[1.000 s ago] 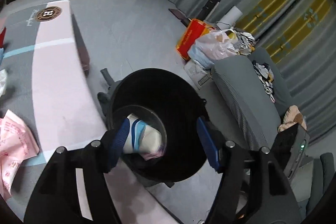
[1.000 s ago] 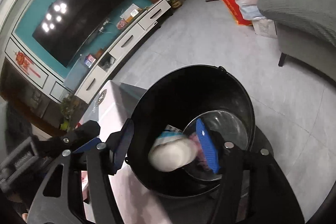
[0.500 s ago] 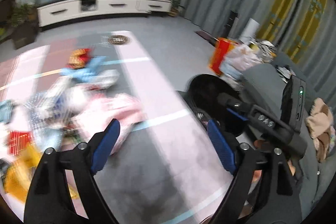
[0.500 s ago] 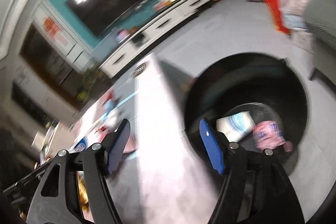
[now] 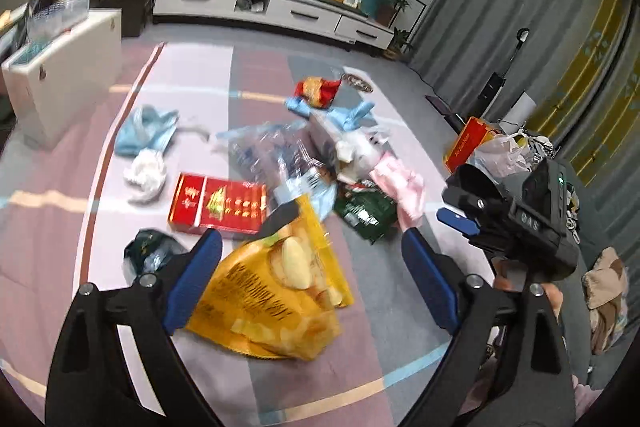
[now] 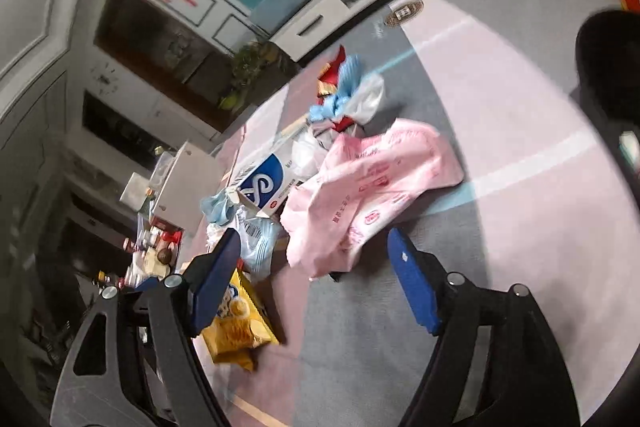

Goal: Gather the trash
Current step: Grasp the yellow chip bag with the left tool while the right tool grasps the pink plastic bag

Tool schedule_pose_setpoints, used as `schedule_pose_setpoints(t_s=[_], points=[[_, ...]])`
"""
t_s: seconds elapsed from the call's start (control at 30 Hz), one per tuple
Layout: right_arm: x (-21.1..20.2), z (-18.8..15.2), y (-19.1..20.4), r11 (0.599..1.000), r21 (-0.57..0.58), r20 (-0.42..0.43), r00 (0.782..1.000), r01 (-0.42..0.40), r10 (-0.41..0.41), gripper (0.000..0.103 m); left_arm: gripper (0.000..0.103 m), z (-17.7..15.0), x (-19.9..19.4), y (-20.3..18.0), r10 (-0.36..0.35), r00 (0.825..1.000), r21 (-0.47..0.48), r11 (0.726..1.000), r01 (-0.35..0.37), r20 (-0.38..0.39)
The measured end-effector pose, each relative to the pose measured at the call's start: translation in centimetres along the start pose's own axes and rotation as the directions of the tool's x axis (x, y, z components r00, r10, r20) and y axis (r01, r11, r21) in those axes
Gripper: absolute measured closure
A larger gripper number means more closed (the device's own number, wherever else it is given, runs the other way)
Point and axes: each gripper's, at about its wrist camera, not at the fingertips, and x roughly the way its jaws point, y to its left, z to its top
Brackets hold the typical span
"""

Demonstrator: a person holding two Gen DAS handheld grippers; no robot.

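Observation:
Trash lies spread on the striped table. My left gripper [image 5: 312, 283] is open and empty, hovering over a yellow chip bag [image 5: 276, 291]. Beyond it lie a red carton [image 5: 218, 205], a green packet [image 5: 366, 213], clear plastic wrap [image 5: 272, 155] and blue and white bags [image 5: 144, 135]. My right gripper [image 6: 316, 275] is open and empty, facing a crumpled pink bag [image 6: 372, 191]. A blue-and-white box [image 6: 266, 185] lies behind it, and the yellow chip bag [image 6: 236, 331] shows by the left finger. The black bin's rim [image 6: 608, 67] shows at the right edge.
The right gripper's body [image 5: 516, 223] shows at the right in the left wrist view. A white box [image 5: 60, 75] stands at the table's far left. A TV cabinet [image 5: 272, 9] lines the far wall. Bags [image 5: 492, 147] pile up by the sofa at right.
Both grippers have swung away from the black bin, where trash dropped in, and now face the trash pile on the table. Both stay open and empty.

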Motion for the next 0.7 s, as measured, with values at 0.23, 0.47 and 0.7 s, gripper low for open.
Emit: schedule_pose_setpoints(t_s=[0.23, 0.47, 0.7], points=[[2.7, 0.2, -0.7, 0.994, 0.112, -0.013, 1.000, -0.012, 0.014, 0.023, 0.012, -0.8, 1.9, 1.4, 0.030, 0.999, 0.006, 1.000, -0.030, -0.023], [2.8, 0.0, -1.9, 0.984, 0.175, -0.004, 1.000, -0.018, 0.019, 0.032, 0.036, -1.5, 3.7, 0.7, 0.058, 0.995, 0.050, 0.997, -0.054, -0.083], [1.3, 0.2, -2.8, 0.981, 0.185, -0.001, 0.999, -0.050, 0.052, 0.058, 0.052, -3.1, 3.7, -0.7, 0.041, 0.991, 0.085, 0.996, -0.030, -0.129]])
